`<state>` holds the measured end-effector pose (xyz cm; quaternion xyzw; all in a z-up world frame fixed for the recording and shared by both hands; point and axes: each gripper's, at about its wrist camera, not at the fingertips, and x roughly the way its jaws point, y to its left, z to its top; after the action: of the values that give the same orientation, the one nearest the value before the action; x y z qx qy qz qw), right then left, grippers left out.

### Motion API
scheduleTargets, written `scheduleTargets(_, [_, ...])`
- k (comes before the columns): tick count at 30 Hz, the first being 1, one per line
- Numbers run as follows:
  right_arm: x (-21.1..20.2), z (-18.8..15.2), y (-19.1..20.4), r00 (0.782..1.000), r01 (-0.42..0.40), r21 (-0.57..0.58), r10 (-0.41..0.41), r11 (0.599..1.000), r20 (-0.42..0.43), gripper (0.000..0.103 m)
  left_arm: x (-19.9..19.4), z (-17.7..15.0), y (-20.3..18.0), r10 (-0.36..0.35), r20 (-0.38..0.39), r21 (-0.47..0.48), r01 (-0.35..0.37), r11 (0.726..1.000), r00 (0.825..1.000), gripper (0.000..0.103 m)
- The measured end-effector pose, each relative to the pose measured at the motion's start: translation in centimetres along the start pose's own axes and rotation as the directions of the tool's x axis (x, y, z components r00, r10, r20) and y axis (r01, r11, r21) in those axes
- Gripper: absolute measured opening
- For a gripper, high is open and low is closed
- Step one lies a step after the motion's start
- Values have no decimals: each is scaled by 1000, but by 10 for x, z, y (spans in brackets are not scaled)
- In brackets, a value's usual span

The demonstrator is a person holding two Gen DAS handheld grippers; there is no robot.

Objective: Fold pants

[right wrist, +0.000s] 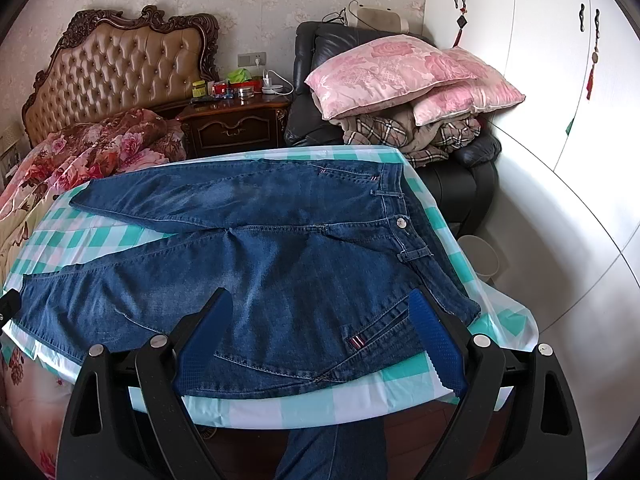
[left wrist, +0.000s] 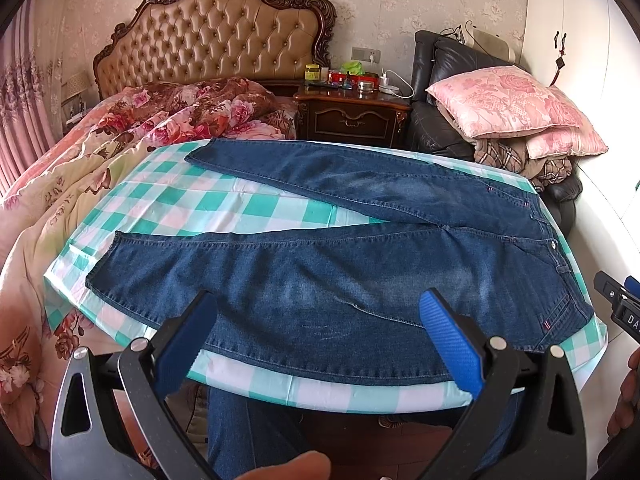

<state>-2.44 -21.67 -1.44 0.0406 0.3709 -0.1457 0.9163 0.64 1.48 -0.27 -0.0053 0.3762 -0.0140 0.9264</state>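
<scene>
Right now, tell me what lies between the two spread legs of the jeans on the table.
Only bare green-and-white checked tablecloth shows in the wedge between the far leg and near leg of the jeans; clearest in the left wrist view.

The pants (left wrist: 340,276) before me are dark blue denim jeans with paler, faded patches along the thighs. They lie flat and unfolded on the desk (left wrist: 224,208), front side up, with the silver waist button showing. The waistband sits at my right, and the two legs spread apart in a V toward my left. The nearer leg runs along the desk's front edge; the farther one angles toward the back.
</scene>
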Motion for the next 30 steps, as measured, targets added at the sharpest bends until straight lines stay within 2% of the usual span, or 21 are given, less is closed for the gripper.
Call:
scheduleTargets(14, [2,-1,-1,1000,1,1,-1,1000,-4,86,0,0,0,-1,-1,0,1,1000,1000,101])
scheduleTargets(20, [23,-4,-13,998,-38,32,39,999,-52,86,11,-1,-7,4,-28,6,-4,1000,1000,101])
scheduleTargets(22, [50,1,-35,985,-127,109,138,986,-104,86,19,-1,-10,7,-44,9,-7,1000,999,101])
scheduleTargets(23, [58,5,-39,982,-140,126,154,982,-110,86,24,-1,-10,6,-54,9,-5,1000,999,101])
scheduleTargets(27, [132,49,-94,985,-70,170,95,983,-144,86,42,2,-6,-4,-90,-1,4,1000,996,101])
scheduleTargets(30, [201,88,-138,974,-34,219,82,975,-213,86,57,4,-3,-8,-114,-16,7,1000,993,101])
